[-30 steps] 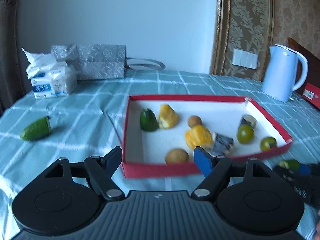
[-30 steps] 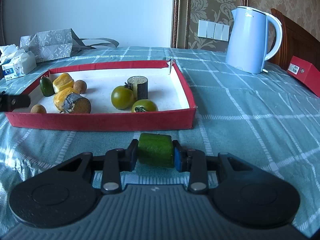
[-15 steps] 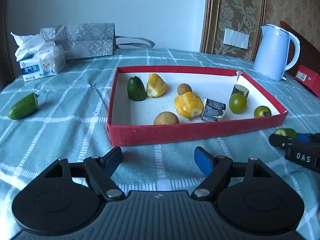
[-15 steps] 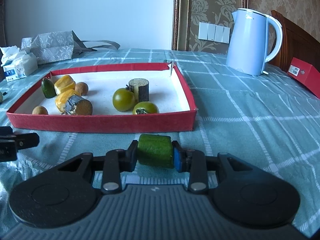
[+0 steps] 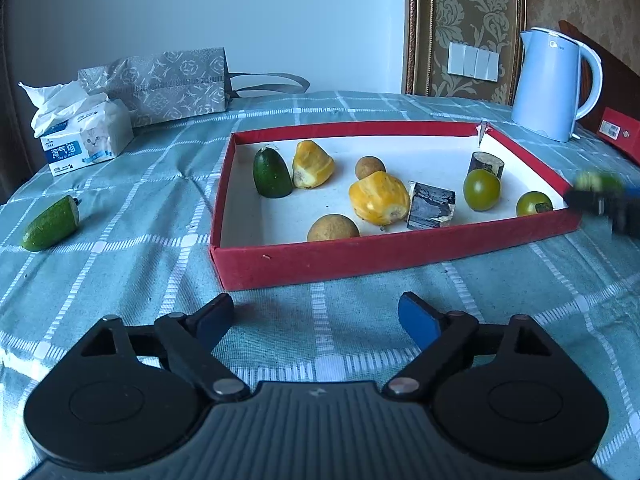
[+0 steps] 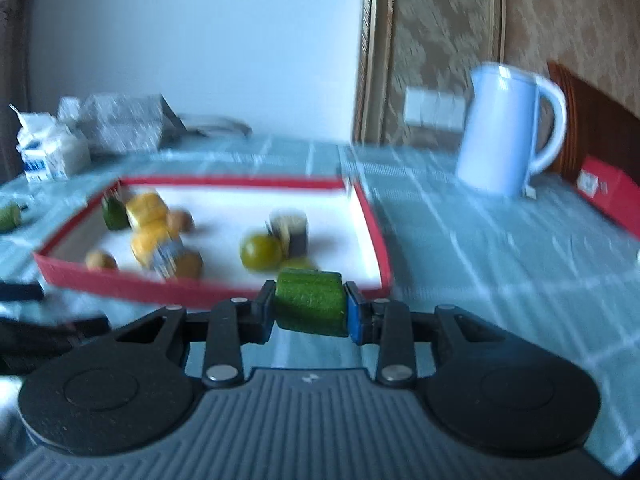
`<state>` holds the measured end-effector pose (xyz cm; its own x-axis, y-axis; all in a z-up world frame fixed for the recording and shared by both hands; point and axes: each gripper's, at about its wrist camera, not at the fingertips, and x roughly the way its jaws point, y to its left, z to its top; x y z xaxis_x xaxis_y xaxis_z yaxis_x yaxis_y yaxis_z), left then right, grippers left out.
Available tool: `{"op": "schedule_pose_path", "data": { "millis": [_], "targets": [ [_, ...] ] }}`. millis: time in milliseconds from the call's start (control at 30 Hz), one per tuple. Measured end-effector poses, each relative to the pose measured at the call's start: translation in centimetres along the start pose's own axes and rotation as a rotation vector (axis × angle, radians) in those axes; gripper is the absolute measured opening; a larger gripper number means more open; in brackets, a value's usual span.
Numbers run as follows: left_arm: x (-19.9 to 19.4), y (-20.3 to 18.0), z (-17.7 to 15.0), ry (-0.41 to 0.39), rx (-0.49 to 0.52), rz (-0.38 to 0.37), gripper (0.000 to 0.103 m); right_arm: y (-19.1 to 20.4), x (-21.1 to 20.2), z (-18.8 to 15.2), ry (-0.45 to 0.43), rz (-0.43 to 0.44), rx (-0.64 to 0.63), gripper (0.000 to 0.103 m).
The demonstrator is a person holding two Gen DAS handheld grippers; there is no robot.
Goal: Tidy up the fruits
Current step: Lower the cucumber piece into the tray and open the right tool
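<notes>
A red tray (image 5: 360, 260) with a white floor holds several pieces: a dark green cucumber end (image 5: 272, 174), two yellow chunks (image 5: 378, 198), two brown round fruits (image 5: 332, 228), two dark eggplant pieces (image 5: 430, 206) and two green tomatoes (image 5: 482, 190). Another cucumber end (image 5: 50, 222) lies on the cloth left of the tray. My left gripper (image 5: 316, 312) hovers before the tray's near wall, its jaws opening with nothing between them. My right gripper (image 6: 310, 304) is shut on a green cucumber piece (image 6: 310, 302), lifted near the tray's right front corner (image 6: 380, 280). The same piece shows blurred in the left wrist view (image 5: 596, 180).
A pale blue kettle (image 5: 552, 84) stands behind the tray at the right, beside a red box (image 5: 618, 138). A tissue pack (image 5: 84, 140) and a grey patterned bag (image 5: 168, 84) sit at the back left. The checked teal cloth (image 5: 140, 240) covers the table.
My left gripper drew back from the tray and its jaws spread wider. My right gripper rose off the cloth with the cucumber piece; its view is now blurred.
</notes>
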<state>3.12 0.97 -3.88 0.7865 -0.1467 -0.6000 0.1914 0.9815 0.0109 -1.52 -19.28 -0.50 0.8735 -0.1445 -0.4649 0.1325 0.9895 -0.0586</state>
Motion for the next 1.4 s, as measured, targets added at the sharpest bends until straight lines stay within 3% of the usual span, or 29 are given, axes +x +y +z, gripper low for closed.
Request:
{"op": "schedule_pose_path", "data": {
  "millis": [167, 500, 700, 900, 1067, 1167, 1300, 1400],
  "targets": [
    [0.0, 0.0, 0.0, 0.001, 0.0, 0.0, 0.091, 1.5, 1.1, 2.7, -0.047, 0.015, -0.055, 0.033],
    [0.2, 0.0, 0.0, 0.004, -0.004, 0.004, 0.095, 4.6, 6.8, 4.6, 0.003, 0.061, -0.129, 0.033],
    [0.2, 0.0, 0.0, 0.005, -0.004, 0.004, 0.096, 6.3, 11.1, 4.8, 0.087, 0.06, -0.177, 0.033],
    [0.2, 0.0, 0.0, 0.005, -0.006, 0.003, 0.098, 7.7, 12.9, 4.9, 0.115, 0.026, -0.229, 0.033],
    [0.3, 0.0, 0.1, 0.007, -0.006, 0.0, 0.098, 8.9, 13.6, 5.0, 0.135, 0.08, -0.248, 0.032],
    [0.3, 0.0, 0.1, 0.007, -0.005, -0.001, 0.098, 9.0, 13.7, 5.0, 0.134, 0.069, -0.236, 0.041],
    [0.3, 0.0, 0.1, 0.007, -0.005, -0.001, 0.098, 8.1, 13.2, 5.0, 0.104, 0.034, -0.198, 0.075],
    [0.3, 0.0, 0.1, 0.007, -0.005, 0.0, 0.098, 7.2, 12.2, 5.2, 0.09, 0.059, -0.146, 0.08]
  ]
}}
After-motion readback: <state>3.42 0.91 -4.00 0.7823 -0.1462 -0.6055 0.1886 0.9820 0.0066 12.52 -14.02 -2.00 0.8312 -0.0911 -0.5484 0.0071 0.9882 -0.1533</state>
